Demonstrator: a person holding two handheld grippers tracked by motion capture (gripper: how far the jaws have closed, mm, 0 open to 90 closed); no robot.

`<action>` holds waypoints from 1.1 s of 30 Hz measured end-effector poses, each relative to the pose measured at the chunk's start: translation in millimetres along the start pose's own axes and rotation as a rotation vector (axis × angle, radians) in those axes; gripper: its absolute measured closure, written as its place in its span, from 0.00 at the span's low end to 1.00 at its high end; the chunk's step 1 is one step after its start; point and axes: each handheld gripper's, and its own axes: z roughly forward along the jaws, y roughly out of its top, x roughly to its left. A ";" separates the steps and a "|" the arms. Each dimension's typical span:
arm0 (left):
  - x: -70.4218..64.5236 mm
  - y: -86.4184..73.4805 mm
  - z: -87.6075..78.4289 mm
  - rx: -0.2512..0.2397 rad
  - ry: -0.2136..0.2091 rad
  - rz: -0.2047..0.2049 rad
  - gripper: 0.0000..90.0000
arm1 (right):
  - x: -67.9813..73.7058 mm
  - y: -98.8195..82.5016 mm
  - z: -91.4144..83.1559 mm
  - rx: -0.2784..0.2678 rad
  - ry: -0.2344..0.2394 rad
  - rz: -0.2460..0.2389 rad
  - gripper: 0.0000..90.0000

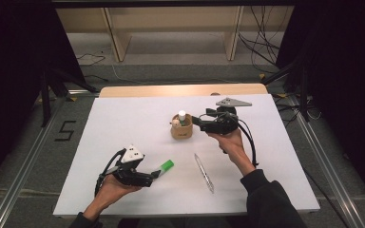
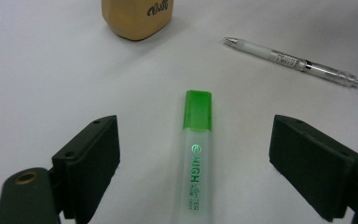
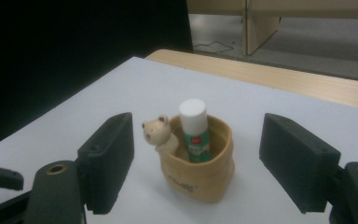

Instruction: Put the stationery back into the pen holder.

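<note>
Highlighter point(image 2: 196, 154) lying flat on white tabletop point(image 1: 123, 123) between wide-open left claw point(image 2: 193, 163), clear pen point(image 1: 204, 172) nearby; tan pouch point(image 3: 200, 170) with glue stick point(image 3: 194, 130) before wide-open, empty right claw point(image 3: 196, 161).

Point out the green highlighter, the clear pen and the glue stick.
green highlighter point(image 2: 197, 154), left gripper view, on the translucent barrel just below the cap.
clear pen point(image 2: 292, 61), left gripper view, mid-barrel.
glue stick point(image 3: 195, 126), right gripper view, on the tube just below its white cap.
</note>
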 end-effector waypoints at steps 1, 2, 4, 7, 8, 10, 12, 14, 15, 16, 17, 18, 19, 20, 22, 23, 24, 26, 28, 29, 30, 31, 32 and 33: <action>0.2 0.1 0.5 0.009 0.001 0.002 0.17 | 0.7 -2.1 -3.0 -0.001 0.001 -0.004 0.30; 0.2 0.2 0.6 0.021 -0.001 0.005 0.17 | 1.4 -4.2 -5.9 -0.001 0.002 -0.008 0.30; -0.4 0.4 1.8 0.030 0.000 0.002 0.17 | 2.6 -8.4 -11.7 0.001 0.002 -0.018 0.30; 0.1 1.5 2.9 0.059 -0.001 -0.004 0.17 | 3.8 -15.0 -18.9 0.000 0.006 -0.020 0.29; 0.1 1.8 3.3 0.066 -0.002 -0.005 0.17 | 3.9 -17.3 -20.9 0.002 0.005 -0.026 0.29; -0.5 2.7 3.8 0.082 0.007 0.005 0.17 | 4.4 -21.7 -24.5 0.005 0.000 -0.037 0.28; -1.3 4.1 4.8 0.102 0.013 0.015 0.17 | 5.6 -26.3 -28.1 0.010 0.000 -0.039 0.28; -2.2 5.1 6.1 0.123 0.016 0.022 0.17 | 6.9 -31.2 -31.2 0.011 0.005 -0.037 0.27; -2.6 5.4 6.4 0.138 0.017 0.027 0.17 | 7.9 -33.7 -32.6 0.011 0.006 -0.036 0.27; -3.3 5.6 7.3 0.147 0.019 0.026 0.17 | 8.8 -36.3 -34.0 0.011 0.010 -0.036 0.27; -3.4 5.9 8.1 0.155 0.021 0.028 0.17 | 9.3 -38.9 -35.2 0.011 0.012 -0.038 0.26; -3.6 6.2 8.8 0.166 0.021 0.027 0.17 | 9.9 -41.1 -36.2 0.014 0.014 -0.037 0.26; -3.4 6.7 9.4 0.177 0.022 0.031 0.17 | 10.6 -42.9 -36.8 0.019 0.017 -0.040 0.26; -3.8 6.9 10.2 0.183 0.024 0.028 0.17 | 11.4 -44.2 -37.8 0.023 0.015 -0.041 0.26; -3.7 7.8 11.1 0.197 0.027 0.029 0.18 | 12.8 -46.2 -39.7 0.023 0.018 -0.041 0.25; -3.5 8.2 11.5 0.208 0.026 0.029 0.18 | 13.5 -47.0 -40.7 0.023 0.020 -0.040 0.25; -3.2 8.6 11.9 0.218 0.027 0.033 0.18 | 14.1 -47.8 -41.6 0.024 0.021 -0.043 0.25; -3.2 9.2 12.5 0.234 0.029 0.035 0.18 | 15.6 -49.6 -43.6 0.024 0.025 -0.043 0.24; -2.7 10.3 13.3 0.254 0.027 0.042 0.18 | 17.2 -51.9 -45.3 0.024 0.028 -0.040 0.24; -2.6 10.7 13.7 0.263 0.025 0.039 0.18 | 18.1 -53.1 -45.9 0.025 0.030 -0.043 0.24; -2.3 11.0 14.3 0.266 0.027 0.038 0.18 | 19.0 -54.5 -46.4 0.025 0.031 -0.046 0.24; -2.2 11.2 14.7 0.271 0.029 0.037 0.18 | 20.1 -55.9 -47.2 0.031 0.035 -0.046 0.23; -1.8 11.6 14.9 0.279 0.028 0.038 0.18 | 21.1 -57.1 -47.6 0.032 0.037 -0.049 0.23; -1.8 11.8 15.3 0.284 0.028 0.038 0.18 | 22.0 -58.1 -48.5 0.034 0.038 -0.052 0.23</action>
